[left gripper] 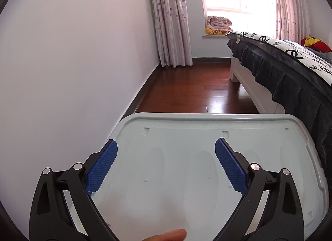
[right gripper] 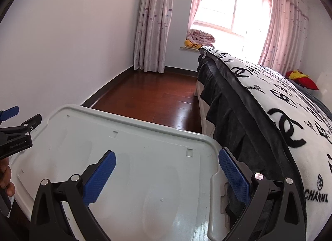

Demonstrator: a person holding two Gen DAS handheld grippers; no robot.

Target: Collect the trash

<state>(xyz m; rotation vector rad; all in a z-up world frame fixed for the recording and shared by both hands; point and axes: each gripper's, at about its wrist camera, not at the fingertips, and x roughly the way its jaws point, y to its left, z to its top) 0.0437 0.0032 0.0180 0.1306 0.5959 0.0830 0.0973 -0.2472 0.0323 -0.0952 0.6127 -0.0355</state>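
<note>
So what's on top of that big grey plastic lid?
Nothing rests on the grey lid; both open tools, left and right, hang over it. Whatever lies beneath it is covered.

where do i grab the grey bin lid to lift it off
Judging by its shape, grip the raised rim of the grey lid at its far long edge, coming from the floor side. The flat middle gives nothing to pinch, and the bed skirt crowds the right edge. Both grippers, left gripper and right gripper, are open.
</note>
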